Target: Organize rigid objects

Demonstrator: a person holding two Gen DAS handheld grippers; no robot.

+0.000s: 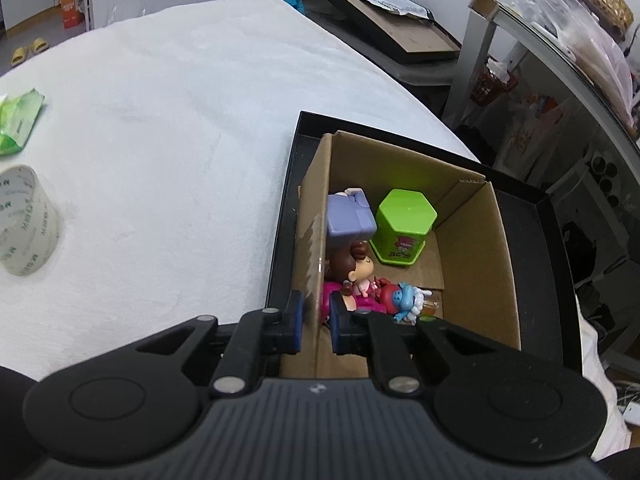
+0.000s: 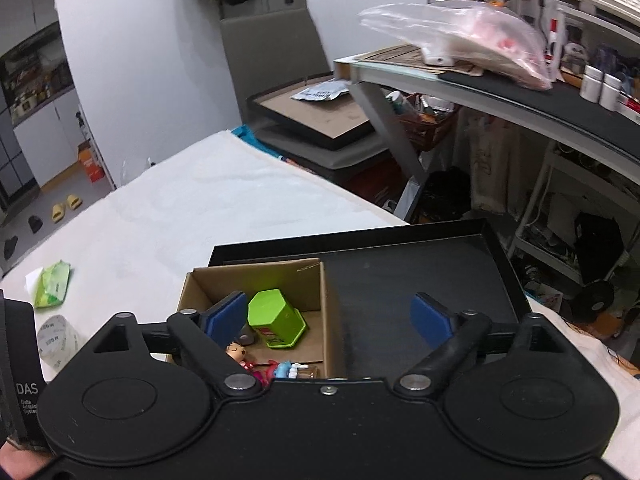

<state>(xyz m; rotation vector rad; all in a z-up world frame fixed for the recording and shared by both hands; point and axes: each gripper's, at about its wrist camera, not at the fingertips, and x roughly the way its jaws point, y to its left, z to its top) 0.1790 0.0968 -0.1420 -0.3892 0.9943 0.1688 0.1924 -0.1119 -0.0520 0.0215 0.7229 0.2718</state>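
Toys (image 1: 368, 272) already sit in my cardboard box (image 1: 472, 240), left gripper (image 1: 316, 316) pinching its wall, right gripper (image 2: 328, 316) wide apart, tape roll (image 1: 26, 224) left.

White walls (image 2: 160, 60), grey chair (image 2: 272, 60) (cluttered desk (image 2: 500, 96))

The left gripper (image 1: 316, 320) points steeply downward, its blue-padded jaws pinched together on the cardboard wall (image 1: 314, 264) between them. The right gripper (image 2: 328, 316) tilts downward less steeply, its jaws spread wide apart with nothing between the pads (image 2: 226, 316); they grip nothing.
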